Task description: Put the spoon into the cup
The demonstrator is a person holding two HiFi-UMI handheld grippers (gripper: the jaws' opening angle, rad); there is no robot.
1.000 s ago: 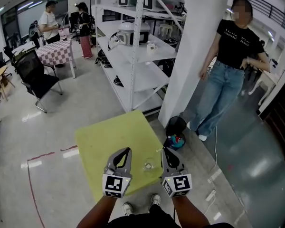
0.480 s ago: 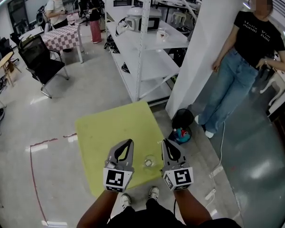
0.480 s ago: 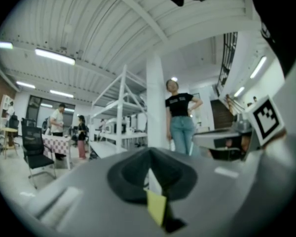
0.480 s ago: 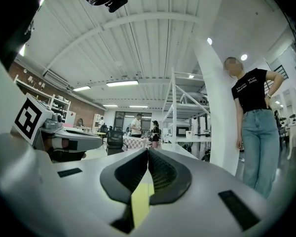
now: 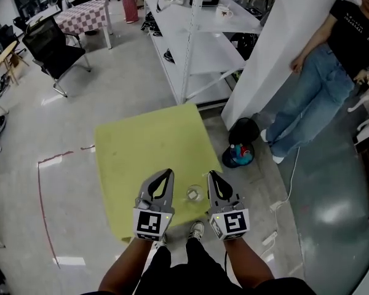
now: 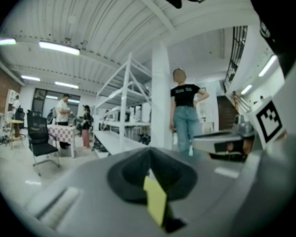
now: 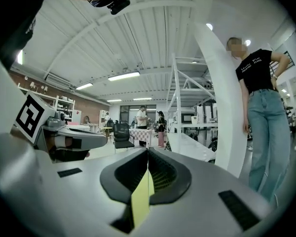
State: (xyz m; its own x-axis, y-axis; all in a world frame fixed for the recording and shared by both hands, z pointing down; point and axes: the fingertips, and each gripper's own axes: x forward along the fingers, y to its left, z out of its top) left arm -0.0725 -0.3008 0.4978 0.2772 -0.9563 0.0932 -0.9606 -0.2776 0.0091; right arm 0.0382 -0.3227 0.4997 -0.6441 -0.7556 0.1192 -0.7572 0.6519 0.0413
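Bright, even indoor light comes from ceiling strip lights [image 6: 59, 47] at the upper left of both gripper views. Pale glare marks the floor [image 5: 332, 217] at lower right. Fisheye distortion bends every edge. The left hand-held gripper [image 6: 149, 151] is blurred near the lens.

Worktop [image 5: 141, 146]: matt yellow-green, smooth. Cup [image 5: 194, 193] on worktop: clear, glossy, glass-like. Left tool [image 5: 166, 174] and right tool [image 5: 211, 174] above worktop: matt grey plastic; right tool's pads [image 7: 160, 174] black, ribbed. Floor [image 5: 74, 115] around worktop: polished, reflective. Shelving [image 5: 203, 51] beyond worktop: white-painted metal.
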